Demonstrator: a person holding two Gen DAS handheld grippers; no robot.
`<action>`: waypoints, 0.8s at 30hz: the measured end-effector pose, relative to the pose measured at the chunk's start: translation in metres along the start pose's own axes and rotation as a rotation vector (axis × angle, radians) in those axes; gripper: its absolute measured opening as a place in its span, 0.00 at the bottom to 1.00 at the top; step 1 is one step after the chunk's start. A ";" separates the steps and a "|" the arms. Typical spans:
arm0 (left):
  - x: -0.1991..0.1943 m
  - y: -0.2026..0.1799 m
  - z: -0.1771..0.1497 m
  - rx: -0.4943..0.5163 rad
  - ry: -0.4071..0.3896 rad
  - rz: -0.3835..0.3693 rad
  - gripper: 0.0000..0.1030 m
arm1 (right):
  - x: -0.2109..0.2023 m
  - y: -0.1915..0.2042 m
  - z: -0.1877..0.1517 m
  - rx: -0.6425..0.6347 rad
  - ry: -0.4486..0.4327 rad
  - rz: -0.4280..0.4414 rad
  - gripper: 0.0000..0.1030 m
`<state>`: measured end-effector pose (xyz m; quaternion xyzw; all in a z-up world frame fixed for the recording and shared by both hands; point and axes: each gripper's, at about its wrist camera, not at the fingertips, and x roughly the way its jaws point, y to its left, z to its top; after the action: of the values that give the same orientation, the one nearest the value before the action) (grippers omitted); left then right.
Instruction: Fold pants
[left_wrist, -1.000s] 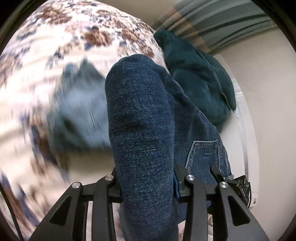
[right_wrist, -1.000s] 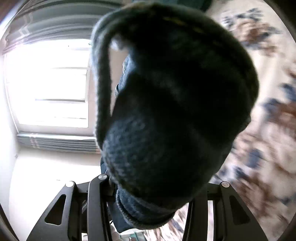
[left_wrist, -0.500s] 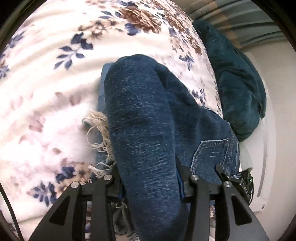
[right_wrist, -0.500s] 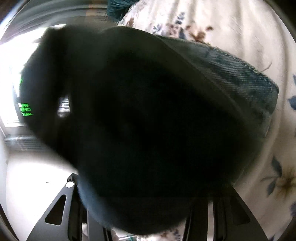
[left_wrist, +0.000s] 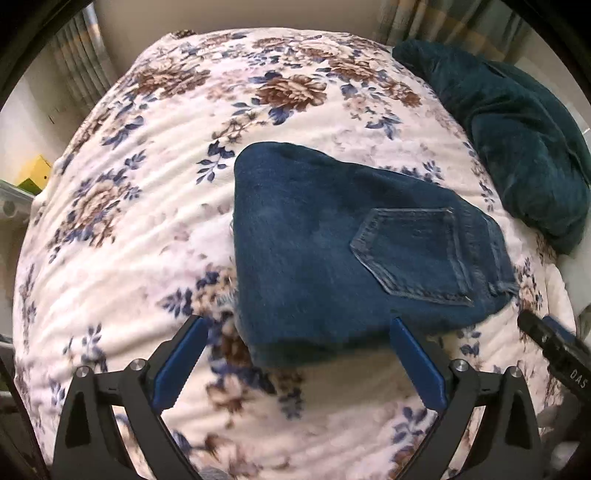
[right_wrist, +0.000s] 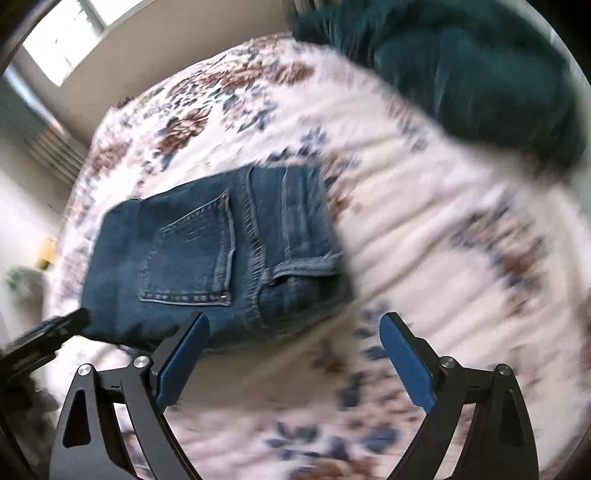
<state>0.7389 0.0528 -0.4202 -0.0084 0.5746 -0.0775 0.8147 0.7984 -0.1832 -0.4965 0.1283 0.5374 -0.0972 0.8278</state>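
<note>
Both claws are hovering with their jaws spread wide, holding nothing: the left claw (left_wrist: 295, 354) and the right claw (right_wrist: 293, 349). Folded jeans (left_wrist: 332, 251) are lying on the flowered blanket (left_wrist: 147, 221), pocket up, near a dark green cushion (left_wrist: 517, 147).

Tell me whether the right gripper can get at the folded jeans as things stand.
Probably yes: the right gripper is open, the jeans lie just ahead-left on the floral blanket, nothing between them.
</note>
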 end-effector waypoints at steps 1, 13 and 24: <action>-0.007 -0.004 -0.003 -0.005 -0.009 0.016 0.98 | -0.013 0.000 -0.007 -0.030 -0.017 -0.025 0.93; -0.128 -0.039 -0.050 -0.047 -0.141 0.108 0.98 | -0.230 -0.043 -0.072 -0.119 -0.101 -0.068 0.93; -0.282 -0.059 -0.135 -0.045 -0.273 0.144 0.98 | -0.410 -0.055 -0.147 -0.174 -0.232 -0.046 0.93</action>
<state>0.5127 0.0427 -0.1969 0.0040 0.4594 -0.0040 0.8882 0.4892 -0.1793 -0.1845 0.0314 0.4472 -0.0833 0.8900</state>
